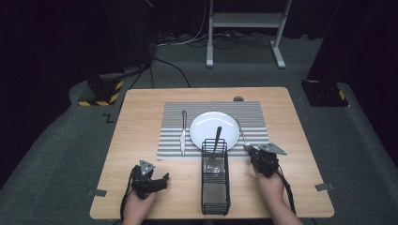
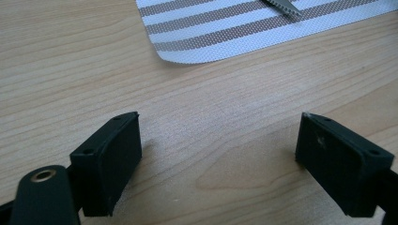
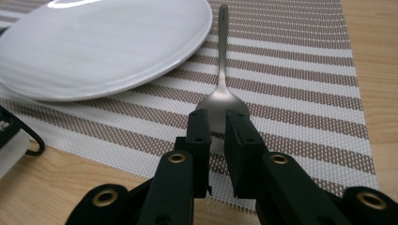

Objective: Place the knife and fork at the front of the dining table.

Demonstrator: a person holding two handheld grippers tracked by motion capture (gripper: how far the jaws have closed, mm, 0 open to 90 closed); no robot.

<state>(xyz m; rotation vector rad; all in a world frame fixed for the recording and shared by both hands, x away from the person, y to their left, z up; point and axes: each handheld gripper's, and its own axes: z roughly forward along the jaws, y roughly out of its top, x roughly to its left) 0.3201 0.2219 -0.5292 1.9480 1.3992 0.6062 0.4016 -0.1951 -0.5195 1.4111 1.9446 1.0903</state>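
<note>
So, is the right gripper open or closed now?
Closed. In its own view the right gripper has its jaws nearly together on the wide end of the spoon, which lies on the striped mat beside the plate.

left gripper (image 2: pixel 218 154) fingers apart | over wooden table (image 2: pixel 70 70) | striped placemat (image 2: pixel 234 33) corner ahead

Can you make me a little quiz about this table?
1. True or false: the right gripper is shut on the spoon.
2. What lies left of the plate on the mat? A) knife B) cup C) napkin
3. Fill in: the left gripper is ____ over bare table.

Key: 1 true. The jaws pinch the spoon's bowl. 2 A, the knife. 3 open.
</note>
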